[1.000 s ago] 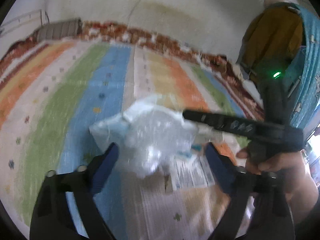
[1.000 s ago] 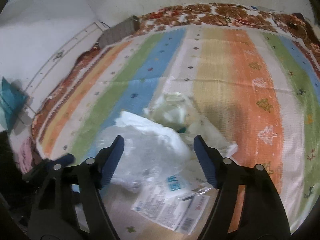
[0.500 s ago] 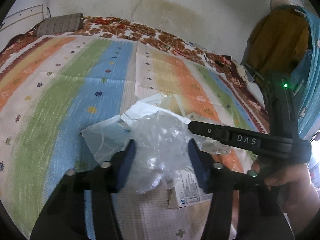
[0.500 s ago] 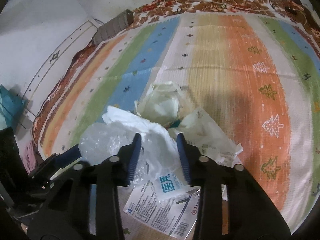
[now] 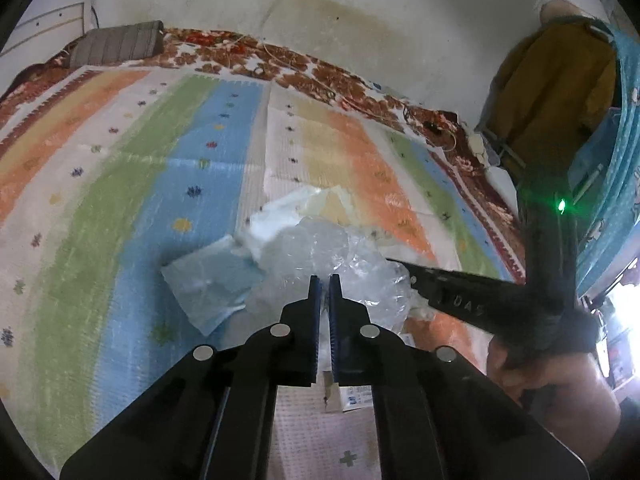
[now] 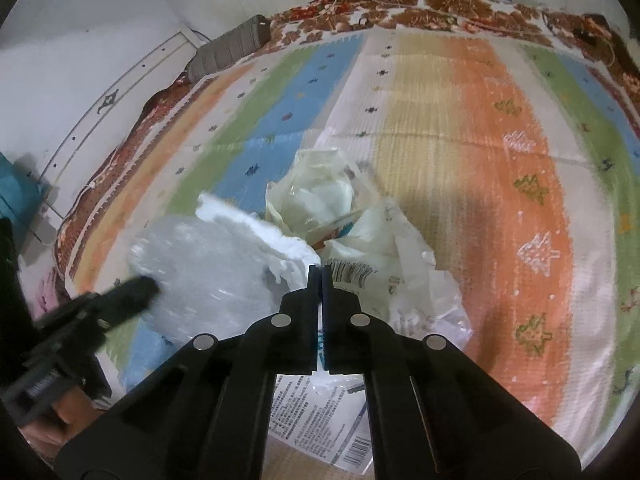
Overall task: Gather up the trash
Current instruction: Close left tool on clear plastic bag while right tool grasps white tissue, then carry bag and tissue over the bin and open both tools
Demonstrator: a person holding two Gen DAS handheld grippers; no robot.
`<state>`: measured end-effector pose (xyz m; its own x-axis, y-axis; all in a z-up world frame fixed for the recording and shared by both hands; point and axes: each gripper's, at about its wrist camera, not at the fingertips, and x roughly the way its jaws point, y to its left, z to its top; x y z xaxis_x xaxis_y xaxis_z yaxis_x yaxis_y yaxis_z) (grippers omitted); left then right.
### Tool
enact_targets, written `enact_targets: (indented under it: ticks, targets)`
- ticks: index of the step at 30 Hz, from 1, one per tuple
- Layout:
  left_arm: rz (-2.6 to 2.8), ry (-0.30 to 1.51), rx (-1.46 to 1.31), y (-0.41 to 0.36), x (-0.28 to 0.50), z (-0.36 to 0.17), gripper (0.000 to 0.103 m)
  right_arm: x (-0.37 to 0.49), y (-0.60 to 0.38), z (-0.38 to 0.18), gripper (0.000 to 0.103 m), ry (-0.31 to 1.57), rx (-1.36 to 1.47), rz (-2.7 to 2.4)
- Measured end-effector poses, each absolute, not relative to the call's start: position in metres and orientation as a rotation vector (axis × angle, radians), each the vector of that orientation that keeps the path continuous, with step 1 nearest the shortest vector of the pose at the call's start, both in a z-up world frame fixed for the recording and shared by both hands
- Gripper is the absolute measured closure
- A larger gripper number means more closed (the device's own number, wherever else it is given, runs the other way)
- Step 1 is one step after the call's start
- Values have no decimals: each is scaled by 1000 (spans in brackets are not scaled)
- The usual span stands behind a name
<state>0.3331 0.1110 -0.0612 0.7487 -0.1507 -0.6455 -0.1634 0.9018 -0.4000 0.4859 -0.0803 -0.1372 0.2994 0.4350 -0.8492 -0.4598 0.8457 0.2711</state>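
Observation:
A pile of trash lies on a striped mat (image 5: 120, 200). It holds a crumpled clear plastic bag (image 5: 320, 248), a pale blue sheet (image 5: 212, 280), a white tissue (image 6: 248, 224), a cream bag (image 6: 320, 196), a barcode wrapper (image 6: 360, 276) and a printed packet (image 6: 320, 420). My left gripper (image 5: 325, 280) is closing, its jaws almost together, pinching the near edge of the clear plastic bag (image 6: 200, 272). My right gripper (image 6: 320, 270) is closing too, its jaws nearly touching on the end of the white tissue, beside the barcode wrapper. Each gripper shows in the other's view: right (image 5: 460, 298), left (image 6: 104, 308).
A hand (image 5: 552, 380) holds the right gripper at the lower right. A grey cushion (image 5: 116, 44) lies at the mat's far edge against the wall. A patterned brown rug (image 5: 340, 80) with cables borders the mat. A yellow cloth (image 5: 560, 88) and blue fabric hang at the right.
Both grippers went from wide open around the pile to shut on it. The left closed on the clear plastic, the right on the white tissue. The hands barely shifted.

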Motion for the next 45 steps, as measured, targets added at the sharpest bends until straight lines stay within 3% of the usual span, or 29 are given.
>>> enact_targets:
  ticks: [10, 15, 28, 45]
  targets:
    - [29, 709, -514, 121, 311, -7, 100, 459, -89, -99, 103, 1091, -84, 533]
    - [10, 775, -540, 127, 297, -10, 100, 427, -80, -75, 103, 1040, -162, 545]
    - [-10, 691, -554, 123, 235, 37, 100, 343, -111, -30, 103, 1097, -62, 523]
    - [-56, 620, -530, 87, 144, 55, 100, 246, -139, 9, 103, 987, -100, 483]
